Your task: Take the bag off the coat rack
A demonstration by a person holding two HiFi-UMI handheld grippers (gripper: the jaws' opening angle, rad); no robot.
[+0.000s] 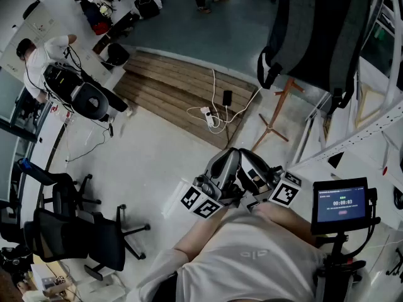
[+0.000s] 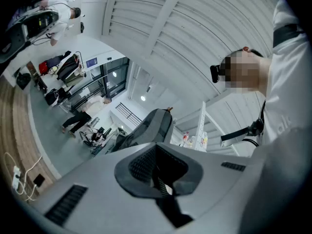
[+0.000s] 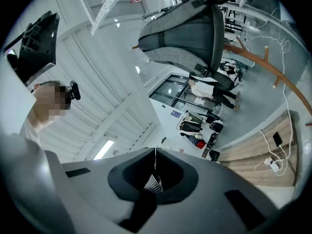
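Hanging from the top of the coat rack [image 1: 276, 110], the grey bag [image 1: 315, 24] is well apart from both tools.

A power strip [image 1: 206, 113] with white cables lies on the wooden platform [image 1: 170, 87] just left of the rack's legs. A small screen [image 1: 342, 204] on a stand is at the person's right, and black office chairs [image 1: 94, 234] stand well off to the left. Pale floor [image 1: 157, 156] lies between the person and the rack. The left gripper [image 1: 223, 168] and right gripper [image 1: 258, 172] sit close side by side near the person's chest. Each has its jaws pressed together with nothing between them, touching neither bag nor rack.
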